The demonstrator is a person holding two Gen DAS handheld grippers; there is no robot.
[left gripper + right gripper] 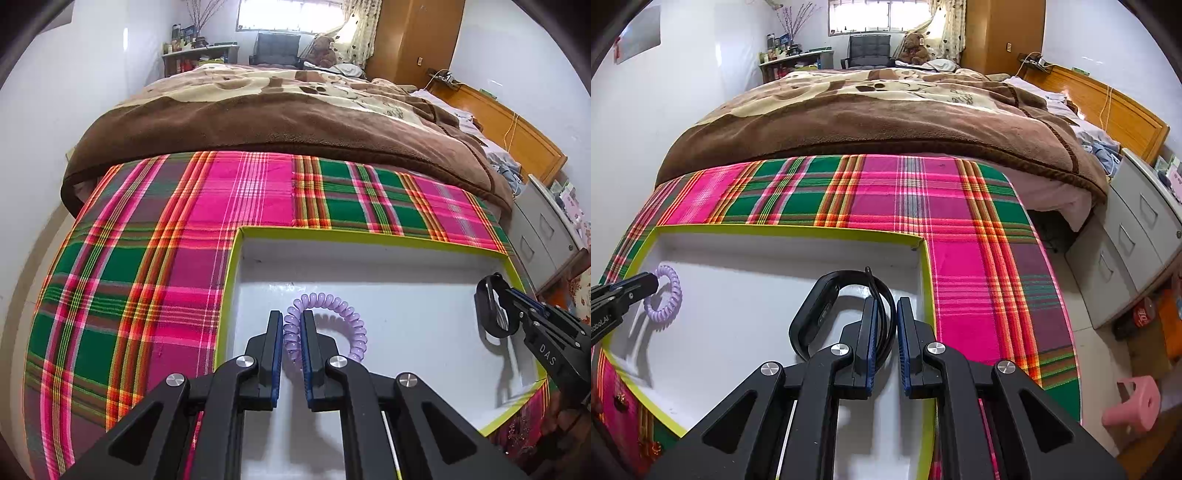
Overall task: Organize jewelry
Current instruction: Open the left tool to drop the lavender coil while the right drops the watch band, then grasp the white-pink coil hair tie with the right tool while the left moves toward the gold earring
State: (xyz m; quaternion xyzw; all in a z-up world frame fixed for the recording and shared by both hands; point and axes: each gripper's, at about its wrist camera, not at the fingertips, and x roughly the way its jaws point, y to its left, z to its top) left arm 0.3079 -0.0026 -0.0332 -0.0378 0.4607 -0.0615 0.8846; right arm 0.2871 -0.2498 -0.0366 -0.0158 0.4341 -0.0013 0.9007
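The left claw [291, 325] grips the purple spiral bracelet [328, 321] and the right claw [886, 321] grips the black wristband [827, 306], both over the white tray [369, 240] on the plaid bench [147, 258], probably to lay each inside separately.

A brown blanket [871, 122] was spread over the bed. A teddy bear [915, 48] was seen by the window, and a pink stool [1134, 404] on the floor.
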